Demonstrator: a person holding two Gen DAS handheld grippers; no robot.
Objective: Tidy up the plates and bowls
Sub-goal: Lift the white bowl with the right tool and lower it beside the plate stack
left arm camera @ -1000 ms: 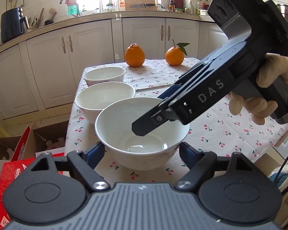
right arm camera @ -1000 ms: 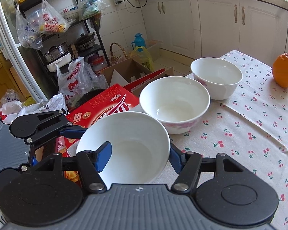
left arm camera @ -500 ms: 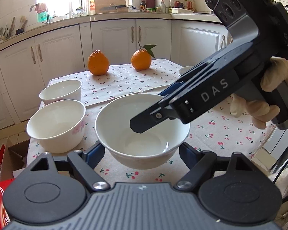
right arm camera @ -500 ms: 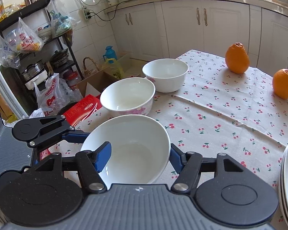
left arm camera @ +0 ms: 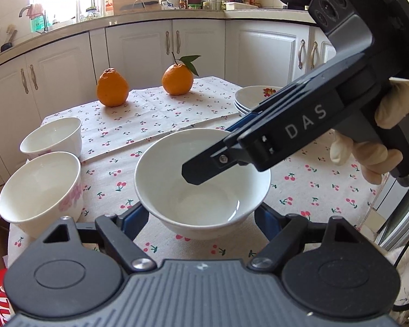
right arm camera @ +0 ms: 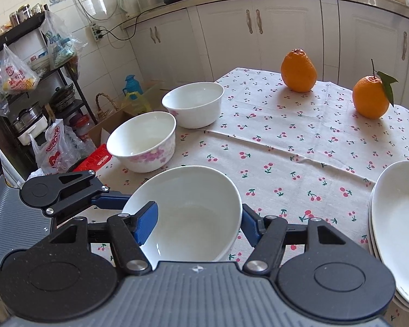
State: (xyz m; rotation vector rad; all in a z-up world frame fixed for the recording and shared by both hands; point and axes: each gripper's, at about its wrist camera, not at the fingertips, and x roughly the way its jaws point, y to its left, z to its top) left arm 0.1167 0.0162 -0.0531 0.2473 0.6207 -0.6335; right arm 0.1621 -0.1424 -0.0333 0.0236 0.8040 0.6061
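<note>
Left wrist view shows a plain white bowl (left arm camera: pixel 201 182) cradled between both tools over the cherry-print tablecloth (left arm camera: pixel 313 185). The left gripper (left arm camera: pixel 201 218) has its blue pads on either side of the bowl's lower wall, and they look to be bearing on it. The right gripper (right arm camera: pixel 196 223) comes in from the other side, one finger reaching over the rim and across the inside, the other outside, so it seems to pinch the wall. I cannot tell whether the bowl's foot touches the cloth or hangs just above it.

The step in hand looks like carrying this bowl to join its fellows. Two flower-patterned bowls (right arm camera: pixel 143 141) (right arm camera: pixel 193 103) stand near the table's edge; a stack of plates (right arm camera: pixel 398 218) sits on the opposite side. Next, I reckon, the bowl wants lowering level into or beside the nearer patterned bowl, both grips easing off together.
</note>
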